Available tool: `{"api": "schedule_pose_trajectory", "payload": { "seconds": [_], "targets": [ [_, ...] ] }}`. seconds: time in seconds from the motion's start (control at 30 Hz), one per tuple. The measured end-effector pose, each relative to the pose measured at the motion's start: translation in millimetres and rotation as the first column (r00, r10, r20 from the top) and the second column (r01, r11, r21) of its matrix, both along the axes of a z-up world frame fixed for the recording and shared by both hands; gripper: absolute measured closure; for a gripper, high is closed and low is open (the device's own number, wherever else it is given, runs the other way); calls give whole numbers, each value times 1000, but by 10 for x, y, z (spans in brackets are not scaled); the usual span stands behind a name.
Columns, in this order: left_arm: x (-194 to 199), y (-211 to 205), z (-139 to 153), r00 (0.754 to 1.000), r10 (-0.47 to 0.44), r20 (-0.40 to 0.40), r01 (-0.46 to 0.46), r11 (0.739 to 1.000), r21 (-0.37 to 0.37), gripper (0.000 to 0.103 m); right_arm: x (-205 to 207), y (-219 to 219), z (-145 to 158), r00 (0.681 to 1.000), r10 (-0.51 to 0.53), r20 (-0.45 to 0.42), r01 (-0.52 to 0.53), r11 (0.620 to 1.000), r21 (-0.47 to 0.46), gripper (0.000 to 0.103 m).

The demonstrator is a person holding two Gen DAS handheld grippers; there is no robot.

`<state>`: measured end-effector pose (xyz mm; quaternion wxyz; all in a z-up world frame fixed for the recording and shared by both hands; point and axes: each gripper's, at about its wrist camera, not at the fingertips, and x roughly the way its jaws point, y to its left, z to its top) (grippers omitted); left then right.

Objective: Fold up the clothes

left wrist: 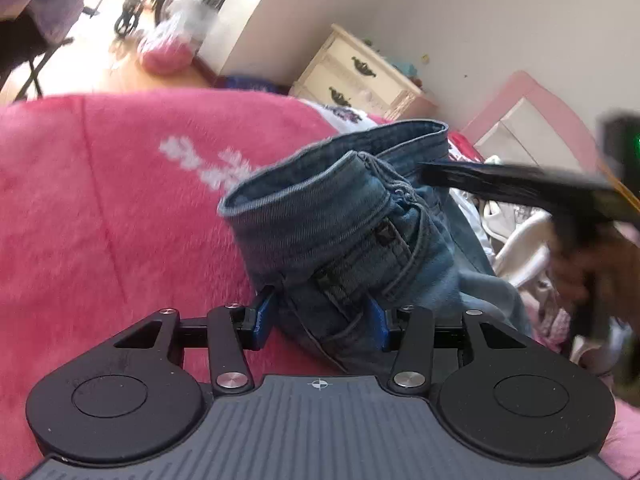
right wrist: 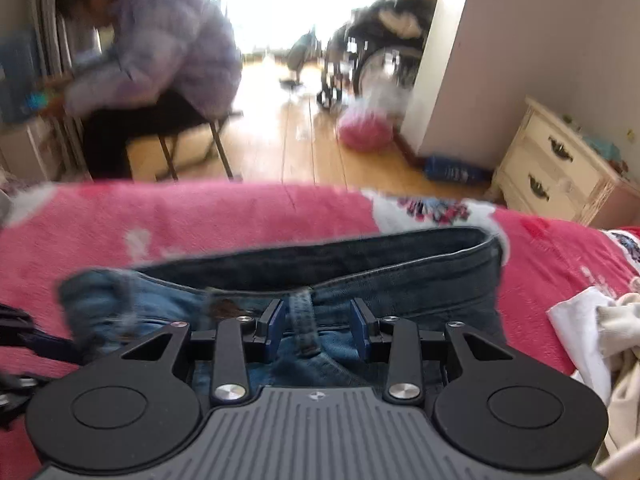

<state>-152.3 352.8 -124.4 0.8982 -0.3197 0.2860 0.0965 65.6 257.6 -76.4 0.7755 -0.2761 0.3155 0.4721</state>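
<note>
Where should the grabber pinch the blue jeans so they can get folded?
Probably the waistband of the jeans. It is the thick, stiff edge lying across the pink blanket. Come down from above, near a belt loop, where the right gripper already straddles the denim.

The jeans (right wrist: 360,276) lie on the blanket (right wrist: 200,216) at centre frame, with a heap of clothes (right wrist: 600,340) at the right edge. Behind the bed, a dresser (right wrist: 560,168) stands at upper right, a wheelchair (right wrist: 372,52) at upper centre, and a seated person (right wrist: 160,60) at upper left.
</note>
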Motion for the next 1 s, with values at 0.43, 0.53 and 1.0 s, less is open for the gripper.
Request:
{"api": "schedule_pose_trajectory", "payload": {
  "seconds": [0.43,0.53,1.0],
  "targets": [
    [185,128,20,998,3,62,-3,1000,-7,50,-49,-511,393,940,-140,312,100,985,139,94],
    [220,194,70,994,12,108,-6,998,-56,50,-12,-634,584,887,-176,426,110,978,175,101],
    [204,141,272,989,119,85,-125,990,65,40,695,-1068,262,962,-269,-34,264,898,351,49]
  ]
}}
